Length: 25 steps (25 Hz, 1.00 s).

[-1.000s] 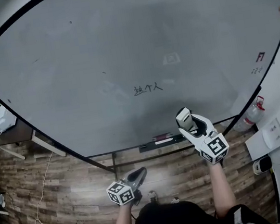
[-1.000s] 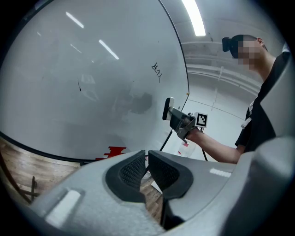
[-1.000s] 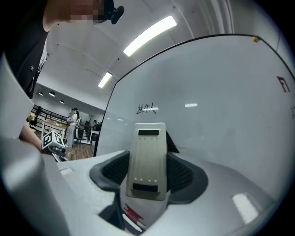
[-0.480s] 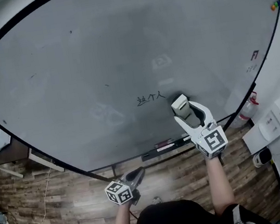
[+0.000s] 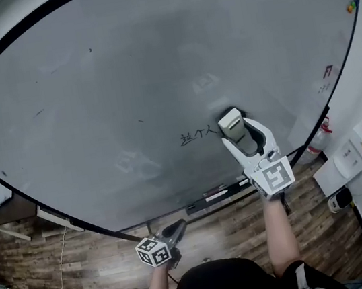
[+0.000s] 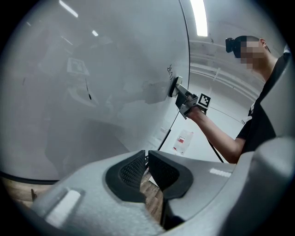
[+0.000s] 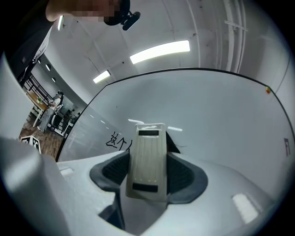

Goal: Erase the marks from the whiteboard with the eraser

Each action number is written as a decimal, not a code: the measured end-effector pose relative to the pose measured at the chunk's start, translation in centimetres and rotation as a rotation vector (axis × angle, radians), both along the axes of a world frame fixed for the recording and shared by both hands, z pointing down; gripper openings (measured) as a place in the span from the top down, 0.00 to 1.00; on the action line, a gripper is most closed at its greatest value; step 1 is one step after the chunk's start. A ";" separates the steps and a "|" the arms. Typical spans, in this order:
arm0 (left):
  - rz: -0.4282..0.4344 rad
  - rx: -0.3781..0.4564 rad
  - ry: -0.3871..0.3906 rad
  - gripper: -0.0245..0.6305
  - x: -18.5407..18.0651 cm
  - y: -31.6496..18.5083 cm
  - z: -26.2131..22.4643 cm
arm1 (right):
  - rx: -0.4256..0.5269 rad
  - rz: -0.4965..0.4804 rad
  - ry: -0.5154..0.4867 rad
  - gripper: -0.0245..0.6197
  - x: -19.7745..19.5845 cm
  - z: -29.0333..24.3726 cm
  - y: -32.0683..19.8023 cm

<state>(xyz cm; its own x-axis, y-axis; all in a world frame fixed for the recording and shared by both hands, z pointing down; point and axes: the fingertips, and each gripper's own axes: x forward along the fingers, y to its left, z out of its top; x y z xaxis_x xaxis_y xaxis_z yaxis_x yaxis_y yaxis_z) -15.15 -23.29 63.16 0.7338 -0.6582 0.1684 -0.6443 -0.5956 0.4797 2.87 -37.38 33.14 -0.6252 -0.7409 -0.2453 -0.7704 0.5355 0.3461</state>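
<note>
A large grey whiteboard (image 5: pixel 123 81) fills the head view. Small black handwritten marks (image 5: pixel 196 134) sit near its lower middle. My right gripper (image 5: pixel 233 129) is shut on a pale ribbed eraser (image 5: pixel 230 124), whose far end touches the board just right of the marks. In the right gripper view the eraser (image 7: pixel 147 159) stands between the jaws, with the marks (image 7: pixel 116 140) to its left. My left gripper (image 5: pixel 175 230) hangs low below the board, shut and empty. The left gripper view shows its pads (image 6: pixel 132 170) almost together, and the eraser (image 6: pixel 174 86) against the board.
A tray (image 5: pixel 216 193) with markers runs under the board's lower edge. Coloured magnets (image 5: pixel 352 7) cling at the top right corner. Wooden floor (image 5: pixel 81 285) lies below. A red-and-white extinguisher (image 5: pixel 317 137) and white fittings (image 5: pixel 347 162) stand at the right wall.
My right gripper has risen with the eraser from below the marks up to the board beside them. The left gripper has dropped slightly.
</note>
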 end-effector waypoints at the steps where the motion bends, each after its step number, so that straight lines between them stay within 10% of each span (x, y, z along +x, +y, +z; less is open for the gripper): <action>1: -0.001 -0.001 -0.001 0.93 -0.2 -0.1 0.0 | 0.006 -0.006 -0.011 0.57 -0.2 -0.1 0.0; 25: 0.017 -0.033 -0.019 0.93 -1.4 -0.5 1.3 | 0.004 -0.011 -0.071 0.57 -1.6 0.5 0.0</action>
